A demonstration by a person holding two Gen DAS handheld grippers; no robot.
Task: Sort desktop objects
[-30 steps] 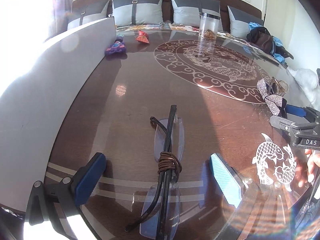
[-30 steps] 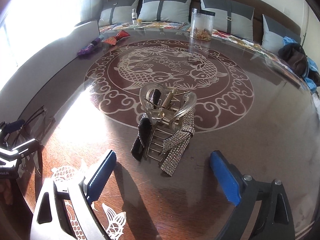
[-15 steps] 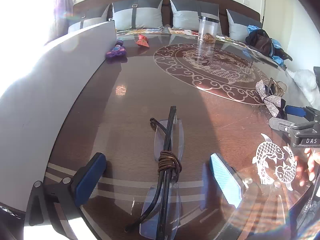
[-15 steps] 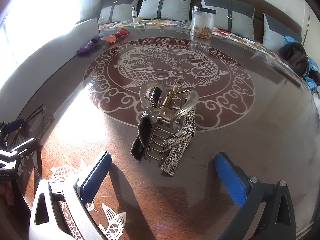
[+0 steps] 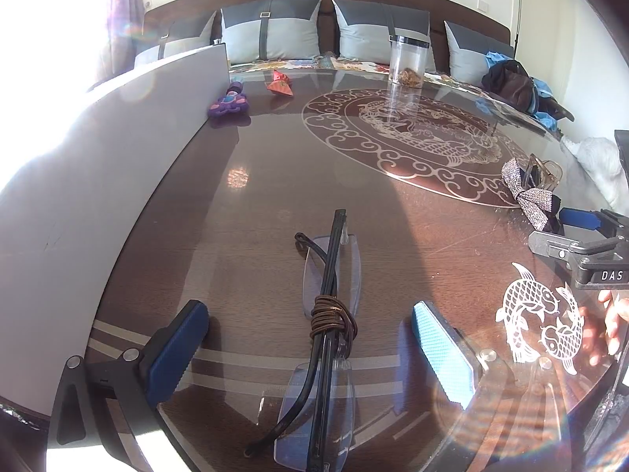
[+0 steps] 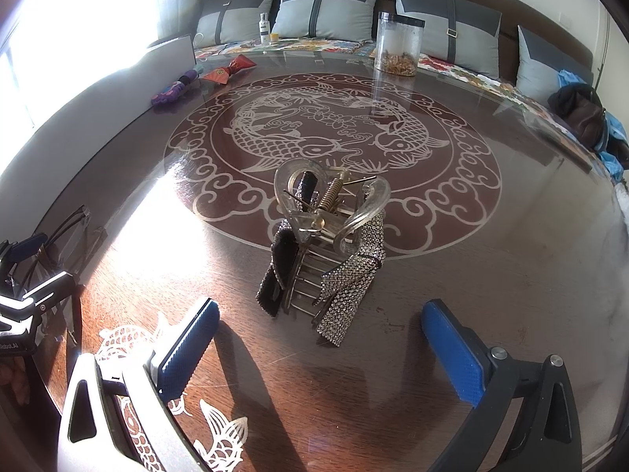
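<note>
Folded rimless glasses point(image 5: 328, 295) with a brown hair tie point(image 5: 332, 314) wound round them lie on the glass-topped table, between the fingers of my left gripper point(image 5: 310, 330), which is open. A clear hair claw clip point(image 6: 330, 212) with a rhinestone bow point(image 6: 350, 287) stands just ahead of my right gripper point(image 6: 318, 334), which is open and empty. The clip also shows in the left wrist view point(image 5: 544, 171), with the right gripper's fingertip point(image 5: 580, 217) beside it. The left gripper's fingertip point(image 6: 27, 244) and the glasses point(image 6: 65, 232) show at the left edge of the right wrist view.
A white panel point(image 5: 98, 149) runs along the table's left side. At the far side are a purple toy point(image 5: 228, 103), a red packet point(image 5: 280, 84) and a clear jar point(image 6: 398, 49). A small bottle point(image 6: 264, 27) and cushions sit on the sofa behind. A dark bag point(image 6: 582, 114) lies far right.
Both grippers have drawn back and tilted slightly; the right gripper's jaws have opened a little wider. The glasses and the clip have not moved.
</note>
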